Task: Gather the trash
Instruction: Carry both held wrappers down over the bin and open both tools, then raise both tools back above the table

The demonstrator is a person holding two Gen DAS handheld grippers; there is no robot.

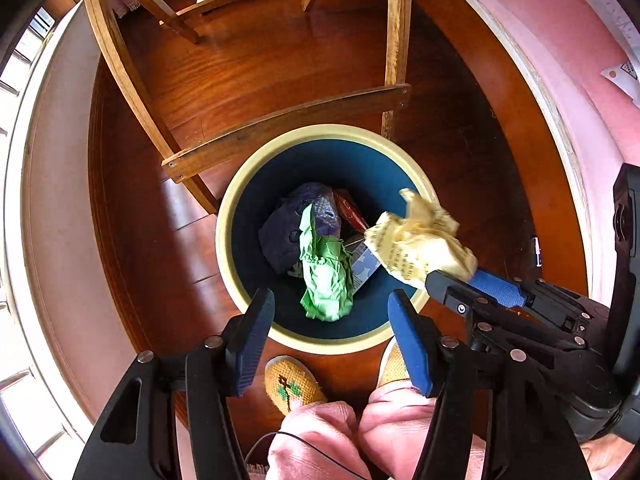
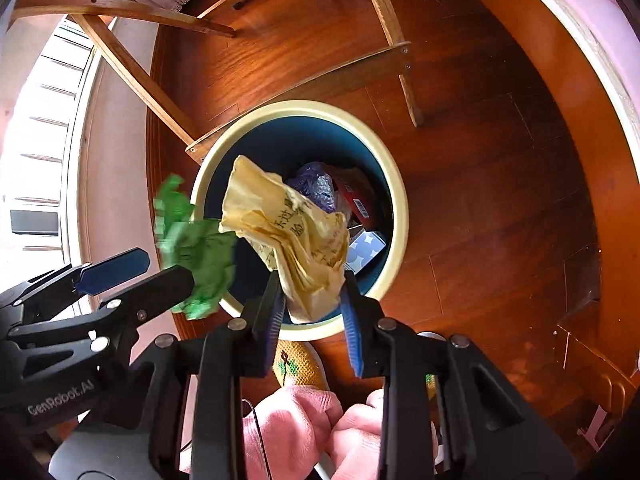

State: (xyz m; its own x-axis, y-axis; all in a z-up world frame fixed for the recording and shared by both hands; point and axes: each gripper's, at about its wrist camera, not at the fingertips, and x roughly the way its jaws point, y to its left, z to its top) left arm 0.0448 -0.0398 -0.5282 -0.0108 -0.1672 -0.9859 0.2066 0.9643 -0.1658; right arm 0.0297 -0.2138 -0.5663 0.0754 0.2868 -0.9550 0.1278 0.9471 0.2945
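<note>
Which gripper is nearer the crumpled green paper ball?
Left. The left gripper has its open fingers straddling the crumpled green paper ball above the bin; the right gripper, beside it, clamps a yellow paper wad.

The bin (image 1: 230, 216) stands on the wooden floor (image 1: 248, 68) with its mouth open upward, though trash already fills the bottom. A wooden chair's crossbar (image 1: 286, 130) runs just beside the far rim, its legs flanking it. On the near side two slippered feet (image 1: 294, 382) stand close to the rim. Floor to the right of the bin (image 2: 500, 208) lies bare, bounded by a pink wall (image 1: 560, 40)
</note>
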